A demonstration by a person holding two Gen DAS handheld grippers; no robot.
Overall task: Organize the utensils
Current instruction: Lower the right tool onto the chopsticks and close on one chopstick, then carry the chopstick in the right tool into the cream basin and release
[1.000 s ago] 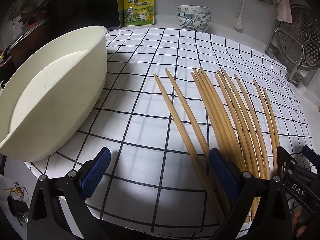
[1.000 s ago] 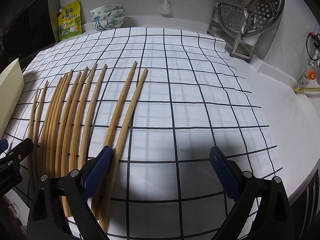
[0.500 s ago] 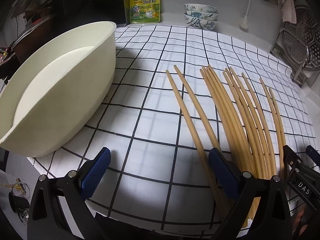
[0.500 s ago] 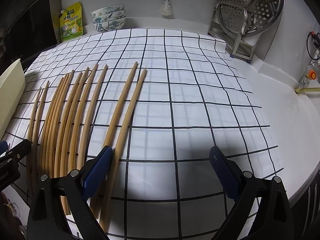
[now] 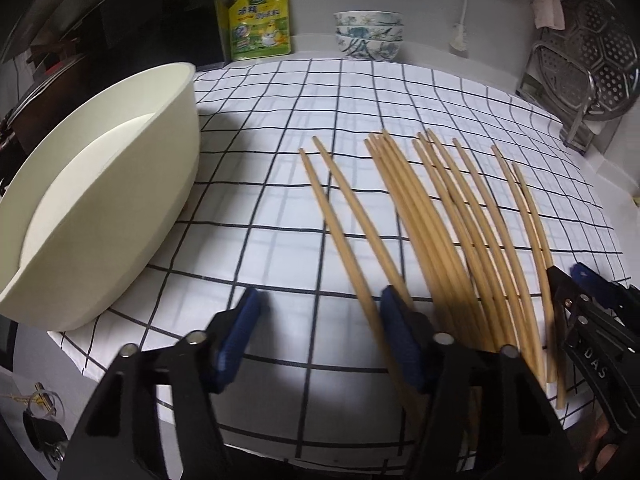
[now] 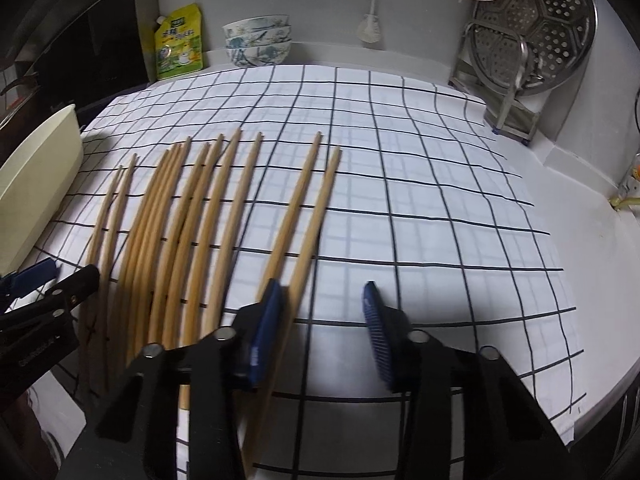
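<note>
- Our left gripper [image 5: 320, 316] has just been closing; jaws apart, nothing between.
- Our right gripper [image 6: 324, 308] likewise, empty.
- The chopsticks [image 5: 432, 216] lie fanned on the checked cloth [image 5: 280, 120], beside the cream tub [image 5: 100, 184].

- chopsticks [image 5: 448, 216]: tan wood
- cloth [image 5: 280, 208] on the desk: white, black grid
- tub [image 5: 80, 208]: cream
- pouch [image 5: 260, 22]: yellow-green
- bowls [image 6: 258, 42]: white, blue-green floral
- left tool [image 5: 320, 320] pads: blue, arms black
</note>
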